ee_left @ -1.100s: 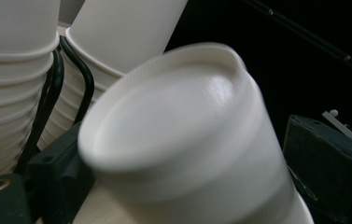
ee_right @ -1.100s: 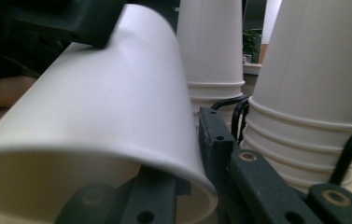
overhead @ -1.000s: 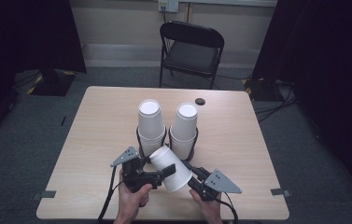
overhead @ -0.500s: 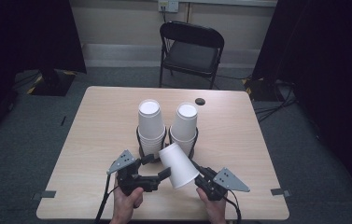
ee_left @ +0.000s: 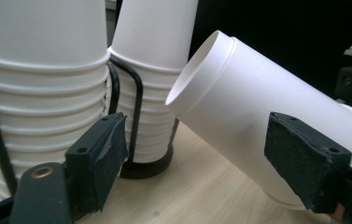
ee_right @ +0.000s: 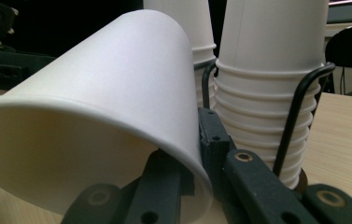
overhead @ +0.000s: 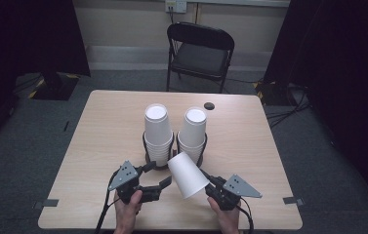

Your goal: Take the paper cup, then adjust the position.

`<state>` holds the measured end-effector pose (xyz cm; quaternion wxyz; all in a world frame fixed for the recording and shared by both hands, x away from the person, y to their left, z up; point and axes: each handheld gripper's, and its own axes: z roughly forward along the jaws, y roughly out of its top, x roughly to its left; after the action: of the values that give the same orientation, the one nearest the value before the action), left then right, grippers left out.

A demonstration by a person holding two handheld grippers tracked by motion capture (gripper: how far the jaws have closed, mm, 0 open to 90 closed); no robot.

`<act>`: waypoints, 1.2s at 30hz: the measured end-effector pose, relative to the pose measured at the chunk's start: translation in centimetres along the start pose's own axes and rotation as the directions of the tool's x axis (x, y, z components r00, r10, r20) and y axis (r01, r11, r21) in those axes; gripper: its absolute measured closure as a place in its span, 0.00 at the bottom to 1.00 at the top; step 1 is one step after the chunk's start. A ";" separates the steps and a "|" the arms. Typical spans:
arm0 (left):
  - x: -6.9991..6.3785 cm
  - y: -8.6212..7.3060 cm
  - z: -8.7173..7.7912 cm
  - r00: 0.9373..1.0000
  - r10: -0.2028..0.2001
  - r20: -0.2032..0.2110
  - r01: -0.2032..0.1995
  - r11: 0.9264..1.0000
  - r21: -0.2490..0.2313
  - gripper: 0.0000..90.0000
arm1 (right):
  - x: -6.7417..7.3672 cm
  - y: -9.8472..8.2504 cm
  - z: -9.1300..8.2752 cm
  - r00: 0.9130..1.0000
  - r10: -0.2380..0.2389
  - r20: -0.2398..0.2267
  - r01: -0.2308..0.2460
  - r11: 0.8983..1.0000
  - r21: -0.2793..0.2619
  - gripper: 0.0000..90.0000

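Paper cup point(overhead: 187, 174), tilted above the counter's point(overhead: 98, 131) near edge, is pinched at its rim by the right claw point(overhead: 210, 181). Left claw point(overhead: 159, 176) gapes empty beside it. Next, I'd guess, comes setting it upright or stacking it onto the holder's stacks point(overhead: 158, 130).

Cut off at the top edge of both gripper views: the two stacks of cups point(ee_left: 38, 93) point(ee_right: 267, 93), tops out of frame; bases partly masked by the wire holder point(ee_left: 136, 116) and black jaws. Hidden in the right gripper view behind the tilted paper cup point(ee_right: 103, 107): the near jaw's tip and much of the left stack. Too small to identify in the high view: a dark round spot point(overhead: 209, 106) on the table point(overhead: 103, 126); cropped at the bottom edge there, both hands point(overhead: 128, 214).
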<state>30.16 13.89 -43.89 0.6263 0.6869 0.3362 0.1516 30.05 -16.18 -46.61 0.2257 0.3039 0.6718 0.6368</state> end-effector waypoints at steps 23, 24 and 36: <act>-0.4 0.3 0.1 0.962 0.272 -0.006 -0.268 0.952 0.147 0.17 | -1.4 1.6 1.0 0.999 -0.012 -0.042 0.022 0.969 0.246 0.96; -0.4 0.3 0.1 0.961 0.276 -0.006 -0.272 0.950 0.152 0.17 | -1.4 1.8 1.1 0.999 -0.010 -0.052 0.023 0.965 0.261 0.96; -0.9 -0.1 0.0 0.925 0.378 0.035 -0.376 0.903 0.209 0.17 | -1.6 3.0 2.3 0.991 -0.011 -0.136 0.064 0.915 0.397 0.96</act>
<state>29.51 13.28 -43.82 0.5074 0.8010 0.2135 0.2353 33.16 -15.64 -43.96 0.1264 0.2884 0.8069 0.4998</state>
